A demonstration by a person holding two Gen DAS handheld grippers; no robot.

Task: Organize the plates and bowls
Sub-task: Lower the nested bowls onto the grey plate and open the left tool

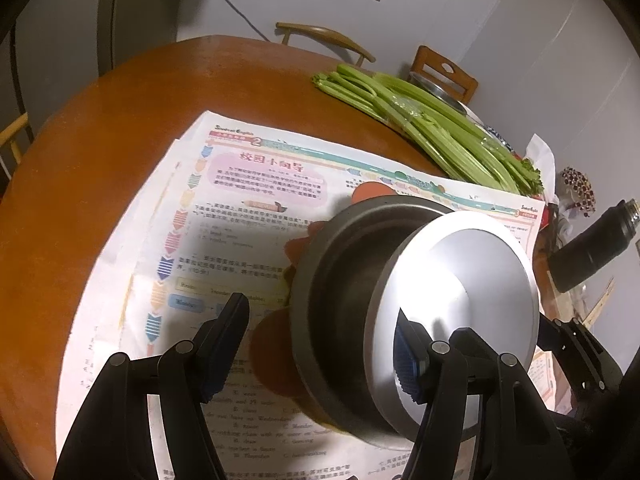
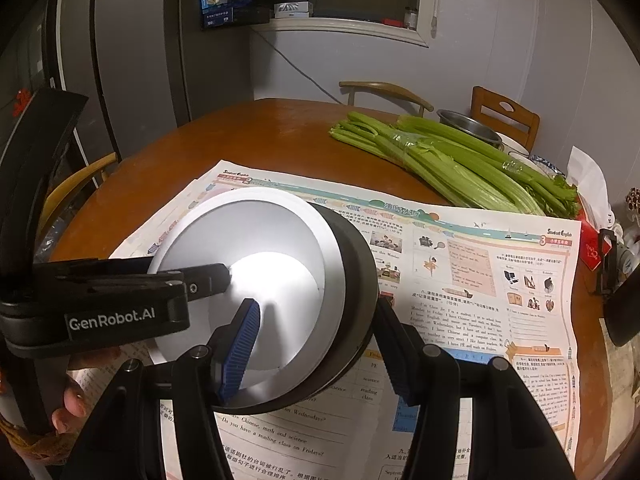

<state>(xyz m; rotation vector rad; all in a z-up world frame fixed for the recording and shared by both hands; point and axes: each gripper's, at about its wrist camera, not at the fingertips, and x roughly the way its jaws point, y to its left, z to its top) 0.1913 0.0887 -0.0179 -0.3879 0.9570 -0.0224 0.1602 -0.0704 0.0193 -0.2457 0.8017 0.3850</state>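
A white bowl (image 2: 248,240) is seen nested in a dark bowl (image 2: 356,264), both tipped so that their openings face the cameras, on a newspaper (image 2: 472,280) spread over a round wooden table (image 2: 240,132). In the left wrist view an orange mat (image 1: 276,344) is seen under the dark bowl, at its 8 o'clock side. The right gripper (image 2: 316,304) is closed at a narrow setting across the two walls at the 5 o'clock part of the rims: its blue-padded finger is laid inside the white bowl, and its other finger is set against the outside of the dark bowl. The left gripper (image 1: 322,312) is held wide: one finger is placed inside the white bowl, while the other is kept clear over the newspaper, apart from the dark wall. Whether the inner pad presses on the bowl cannot be told. A bundle of celery (image 2: 460,160) is laid at 1 o'clock from the bowls, and a metal bowl (image 2: 472,124) is seen just behind it. A black flask (image 1: 592,248) is found at 3 o'clock in the left view. Fingers of a hand (image 2: 72,404) are seen beneath the left gripper.
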